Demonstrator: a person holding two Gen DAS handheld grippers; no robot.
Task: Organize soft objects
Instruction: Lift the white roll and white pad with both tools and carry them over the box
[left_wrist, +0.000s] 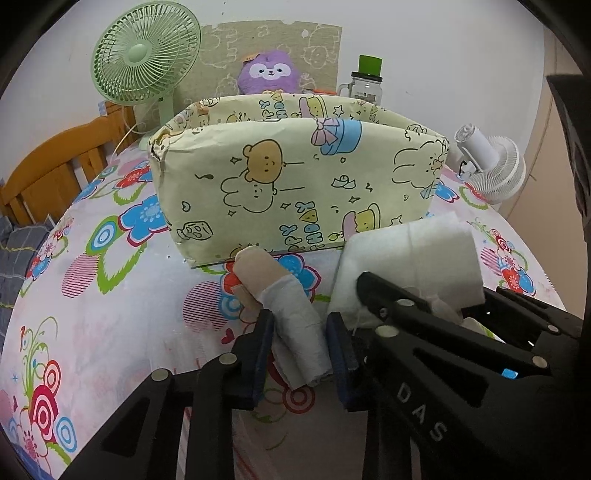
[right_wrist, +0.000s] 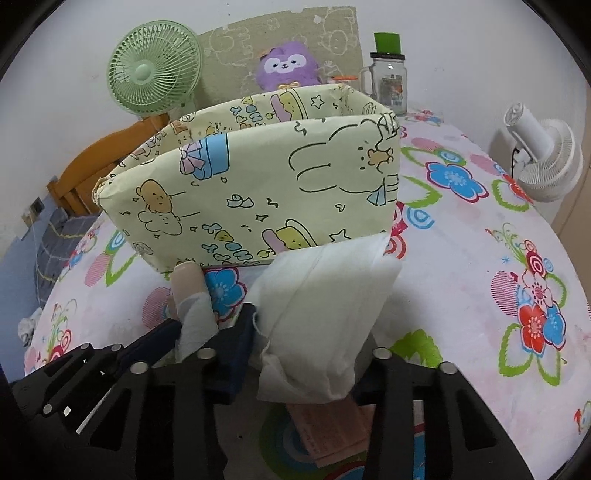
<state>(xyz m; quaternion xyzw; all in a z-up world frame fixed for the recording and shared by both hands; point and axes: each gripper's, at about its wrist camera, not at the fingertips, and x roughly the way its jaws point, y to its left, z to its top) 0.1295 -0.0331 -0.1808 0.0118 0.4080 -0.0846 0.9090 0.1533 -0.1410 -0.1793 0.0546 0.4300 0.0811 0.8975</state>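
my left gripper (left_wrist: 301, 345) clamps rolled sock (left_wrist: 291, 317) mid-body | my right gripper (right_wrist: 310, 354) pinches white pad (right_wrist: 325, 295) | both soft, light, squash easily | box (left_wrist: 295, 184) ahead

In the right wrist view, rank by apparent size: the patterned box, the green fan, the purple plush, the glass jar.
1. Pale yellow cartoon-print paper-covered box.
2. Green round-grilled desk fan.
3. Purple fluffy plush toy and clear glass jar with green lid look alike; the box partly hides the plush.
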